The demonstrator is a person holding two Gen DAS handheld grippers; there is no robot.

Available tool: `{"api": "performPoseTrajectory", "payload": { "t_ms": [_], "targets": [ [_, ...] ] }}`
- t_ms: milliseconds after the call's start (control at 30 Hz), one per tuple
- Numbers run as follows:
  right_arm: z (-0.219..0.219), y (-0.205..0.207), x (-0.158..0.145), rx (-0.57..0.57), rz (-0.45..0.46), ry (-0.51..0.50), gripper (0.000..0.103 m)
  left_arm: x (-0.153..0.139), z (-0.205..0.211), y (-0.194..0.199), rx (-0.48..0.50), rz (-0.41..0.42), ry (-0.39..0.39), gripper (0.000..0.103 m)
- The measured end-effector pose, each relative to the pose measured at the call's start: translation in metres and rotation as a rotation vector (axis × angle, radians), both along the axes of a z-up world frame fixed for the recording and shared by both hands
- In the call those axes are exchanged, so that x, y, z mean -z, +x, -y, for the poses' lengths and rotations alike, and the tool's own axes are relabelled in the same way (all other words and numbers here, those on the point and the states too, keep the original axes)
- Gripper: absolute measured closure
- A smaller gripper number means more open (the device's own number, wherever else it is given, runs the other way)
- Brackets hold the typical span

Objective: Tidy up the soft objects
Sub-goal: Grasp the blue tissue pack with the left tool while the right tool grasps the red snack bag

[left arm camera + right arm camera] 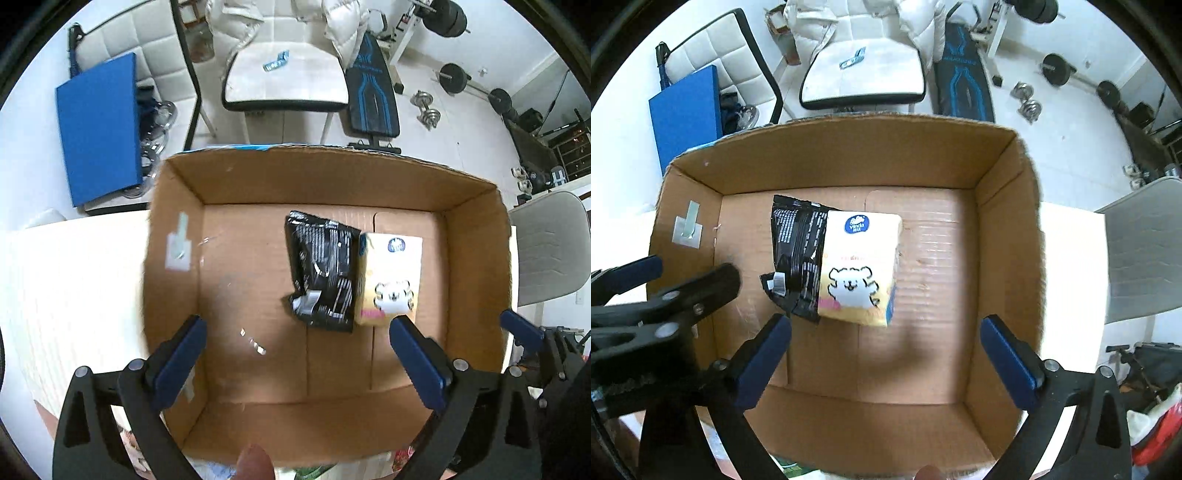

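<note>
Both grippers hang over the cardboard box (177, 258) with nothing in them. The left gripper (297, 356) has its fingers spread wide, same for the right gripper (886, 356). On the box floor, a black pouch (321, 269) lies touching a yellow tissue pack (389, 277), side by side.

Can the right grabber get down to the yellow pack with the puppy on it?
Probably yes. The right gripper hangs open right above the yellow pack in the cardboard box, and nothing covers the pack. The black bag only lies beside it.
</note>
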State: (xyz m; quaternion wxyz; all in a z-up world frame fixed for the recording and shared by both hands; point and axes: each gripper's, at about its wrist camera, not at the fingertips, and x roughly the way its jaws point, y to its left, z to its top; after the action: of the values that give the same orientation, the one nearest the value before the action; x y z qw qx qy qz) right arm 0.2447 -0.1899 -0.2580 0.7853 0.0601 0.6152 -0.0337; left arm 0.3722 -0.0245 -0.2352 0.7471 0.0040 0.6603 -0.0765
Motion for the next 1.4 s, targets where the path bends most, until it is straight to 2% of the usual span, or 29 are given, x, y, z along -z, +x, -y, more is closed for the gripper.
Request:
{"api": "performPoseTrajectory", "payload": {
  "t_ms": [33,100,133,233,267,300,367,500,533,600,700,800,933,1133,1233,1267,1300,1333,1367,1400],
  "targets": [
    [0.002,0.03,0.007,0.002,0.016,-0.004,0.0,-0.007,-0.003,-0.008,-0.002,0.016,0.0,0.002],
    [-0.002,0.022,0.005,-0.001,0.045,-0.02,0.0,-0.012,-0.006,-0.013,-0.006,0.042,0.009,0.002],
    [-0.005,0.004,-0.006,-0.007,0.056,-0.027,0.0,-0.016,-0.003,-0.015,-0.01,0.056,0.014,0.002],
    [-0.002,0.019,-0.003,-0.005,0.07,0.003,0.0,-0.028,-0.008,-0.031,-0.011,0.088,0.02,0.002],
    [-0.003,0.031,-0.013,-0.005,0.074,0.009,0.0,-0.033,-0.009,-0.037,-0.008,0.101,0.022,0.002],
    [-0.005,0.016,-0.019,-0.004,0.085,0.013,0.0,-0.038,-0.011,-0.043,-0.009,0.114,0.025,0.002],
    [-0.009,0.065,-0.003,-0.007,0.096,0.025,0.0,-0.046,-0.014,-0.054,-0.012,0.129,0.022,0.002],
    [-0.005,0.035,-0.027,-0.019,0.125,0.059,0.0,-0.058,-0.027,-0.083,-0.019,0.157,0.03,0.002],
    [-0.005,0.04,-0.02,-0.021,0.127,0.065,0.0,-0.057,-0.031,-0.092,-0.018,0.156,0.039,0.002],
    [-0.004,0.021,-0.021,-0.032,0.121,0.076,0.0,-0.046,-0.039,-0.11,-0.009,0.142,0.1,0.002],
    [0.003,-0.01,-0.006,-0.026,0.073,0.062,0.0,-0.006,-0.047,-0.135,0.026,0.086,0.2,0.002],
    [0.011,-0.038,0.028,0.004,-0.017,0.058,0.0,0.043,-0.06,-0.15,0.033,-0.025,0.219,0.002],
    [0.018,-0.06,0.078,0.047,-0.128,0.075,0.0,0.091,-0.071,-0.153,0.042,-0.1,0.274,0.002],
    [0.025,-0.071,0.135,0.099,-0.213,0.073,0.004,0.128,-0.069,-0.141,0.095,-0.151,0.281,0.002],
    [0.025,-0.071,0.152,0.109,-0.245,0.063,0.012,0.14,-0.064,-0.136,0.116,-0.173,0.27,0.002],
    [0.024,-0.072,0.157,0.112,-0.256,0.064,0.018,0.142,-0.063,-0.135,0.117,-0.174,0.267,0.002],
    [0.023,-0.072,0.161,0.112,-0.267,0.059,0.025,0.142,-0.063,-0.134,0.117,-0.174,0.258,0.004],
    [0.022,-0.073,0.164,0.112,-0.271,0.054,0.027,0.144,-0.062,-0.133,0.114,-0.182,0.234,0.014],
    [0.021,-0.073,0.165,0.109,-0.273,0.041,0.031,0.146,-0.063,-0.132,0.103,-0.197,0.21,0.029],
    [0.019,-0.074,0.165,0.104,-0.272,0.035,0.033,0.147,-0.064,-0.131,0.085,-0.218,0.187,0.034]
  ]
}}
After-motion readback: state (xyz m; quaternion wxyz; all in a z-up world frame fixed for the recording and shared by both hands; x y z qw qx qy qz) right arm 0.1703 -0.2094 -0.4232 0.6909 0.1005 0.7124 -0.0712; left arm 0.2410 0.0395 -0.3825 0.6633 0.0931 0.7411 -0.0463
